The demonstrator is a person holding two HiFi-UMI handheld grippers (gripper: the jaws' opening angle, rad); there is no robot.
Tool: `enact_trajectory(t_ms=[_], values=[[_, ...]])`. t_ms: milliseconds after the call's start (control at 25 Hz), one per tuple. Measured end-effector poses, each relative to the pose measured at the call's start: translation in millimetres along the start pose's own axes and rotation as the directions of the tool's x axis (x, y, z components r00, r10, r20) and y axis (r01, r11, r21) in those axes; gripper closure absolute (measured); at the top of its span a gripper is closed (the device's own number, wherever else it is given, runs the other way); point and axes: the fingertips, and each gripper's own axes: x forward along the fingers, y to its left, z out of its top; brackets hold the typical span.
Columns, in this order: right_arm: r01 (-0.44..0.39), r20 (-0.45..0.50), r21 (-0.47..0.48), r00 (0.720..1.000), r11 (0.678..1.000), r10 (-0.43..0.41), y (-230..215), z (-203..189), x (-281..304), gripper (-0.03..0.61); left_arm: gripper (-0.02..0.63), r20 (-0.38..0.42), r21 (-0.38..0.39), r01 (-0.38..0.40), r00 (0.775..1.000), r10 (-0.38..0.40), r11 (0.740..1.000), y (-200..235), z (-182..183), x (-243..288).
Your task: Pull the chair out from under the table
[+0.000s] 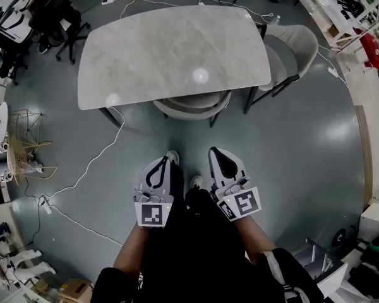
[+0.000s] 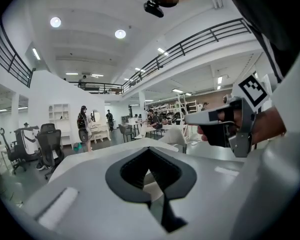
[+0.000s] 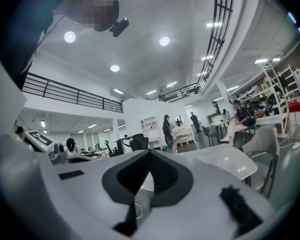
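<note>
A pale round-backed chair (image 1: 192, 108) is tucked under the near edge of the grey marble table (image 1: 170, 49); only its curved back and legs show. My left gripper (image 1: 164, 163) and right gripper (image 1: 215, 152) hang side by side a short way in front of it, over the floor, both pointing at the chair and touching nothing. Both are shut and hold nothing. In the left gripper view my left gripper (image 2: 150, 153) points at the table, with the right gripper (image 2: 225, 126) beside it. The right gripper (image 3: 149, 155) faces the table (image 3: 230, 165).
A second pale chair (image 1: 292, 49) stands at the table's right end. White cables (image 1: 95, 163) trail over the floor at the left. Black office chairs (image 1: 57, 17) are at the back left, a wire-frame stand (image 1: 22, 145) at the left, boxes and gear at the lower right.
</note>
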Motion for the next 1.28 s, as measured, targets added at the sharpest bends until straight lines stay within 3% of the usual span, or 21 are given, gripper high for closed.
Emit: enact_trajectory(t_ms=[80, 280, 440, 640, 920, 1080, 1280], values=[[-0.01, -0.004, -0.001, 1.0, 1.0, 0.01, -2, -3, 10, 0.561, 0.605, -0.012, -0.005, 0.008, 1.0, -0.008, 1.0, 7, -3, 13], [-0.01, -0.023, 0.0, 1.0, 1.0, 0.01, -8, -15, 33, 0.561, 0.604, -0.008, -0.006, 0.114, 0.993, -0.114, 0.993, 18, -11, 40], [-0.005, -0.059, 0.001, 0.998, 1.0, 0.005, -15, -29, 51, 0.561, 0.604, -0.005, 0.055, 0.157, 0.988, -0.157, 0.986, 27, -16, 63], [-0.023, -0.132, -0.082, 0.991, 0.996, 0.012, -18, -52, 89, 0.561, 0.604, -0.068, 0.113, 0.214, 0.976, -0.208, 0.97, 52, -40, 99], [-0.024, -0.241, -0.107, 0.971, 0.994, -0.002, -45, -88, 108, 0.56, 0.603, -0.215, 0.24, 0.342, 0.931, -0.294, 0.908, 57, -95, 139], [-0.027, -0.287, -0.15, 0.958, 0.988, -0.018, -51, -107, 128, 0.557, 0.603, -0.253, 0.298, 0.367, 0.92, -0.297, 0.881, 71, -110, 157], [-0.075, -0.4, -0.171, 0.917, 0.982, 0.0, -57, -145, 149, 0.486, 0.555, -0.333, 0.381, 0.452, 0.881, -0.336, 0.807, 80, -145, 174]])
